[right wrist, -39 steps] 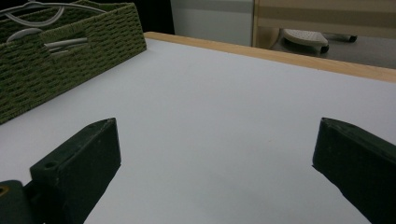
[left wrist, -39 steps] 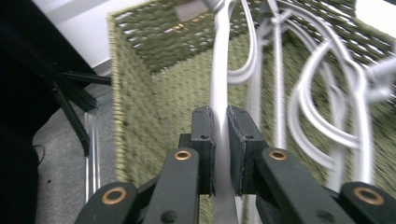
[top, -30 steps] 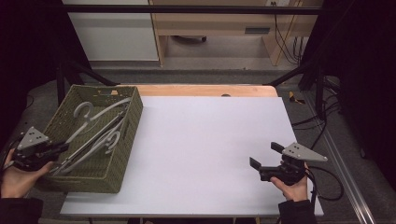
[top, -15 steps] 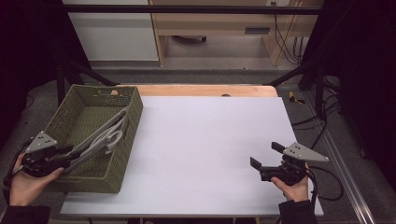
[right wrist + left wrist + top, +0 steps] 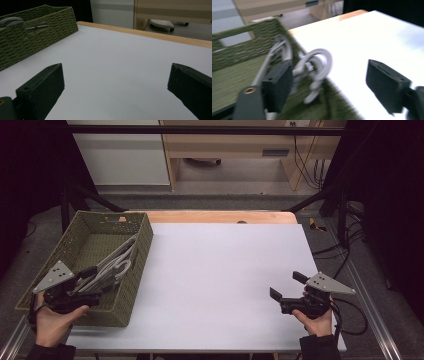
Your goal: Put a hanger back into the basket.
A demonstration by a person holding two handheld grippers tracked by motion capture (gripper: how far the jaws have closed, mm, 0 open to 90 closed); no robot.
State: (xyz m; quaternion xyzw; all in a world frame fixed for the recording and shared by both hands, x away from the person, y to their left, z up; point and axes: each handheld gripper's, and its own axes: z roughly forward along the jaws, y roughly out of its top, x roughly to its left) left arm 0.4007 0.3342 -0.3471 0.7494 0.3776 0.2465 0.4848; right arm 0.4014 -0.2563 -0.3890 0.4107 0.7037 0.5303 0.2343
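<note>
Releasing the hangers (image 5: 118,262) into the basket (image 5: 146,238): the left gripper (image 5: 98,281), at the basket's near end, has just been opening its jaws. They now stand wide, with the hanger hooks lying between them and neither pad pressing on them. To finish the step well, the gripper should probably back straight out toward the near side with its jaws wide, since the hooks lean on the basket's right wall and could snag. The right gripper (image 5: 287,285) is at the near right of the table (image 5: 220,270), jaws wide apart and holding nothing. The table is white and matt, with a wooden far edge. Beyond it are grey floor, a wooden bench (image 5: 225,145) and cables (image 5: 300,165), with darkness at both sides.
</note>
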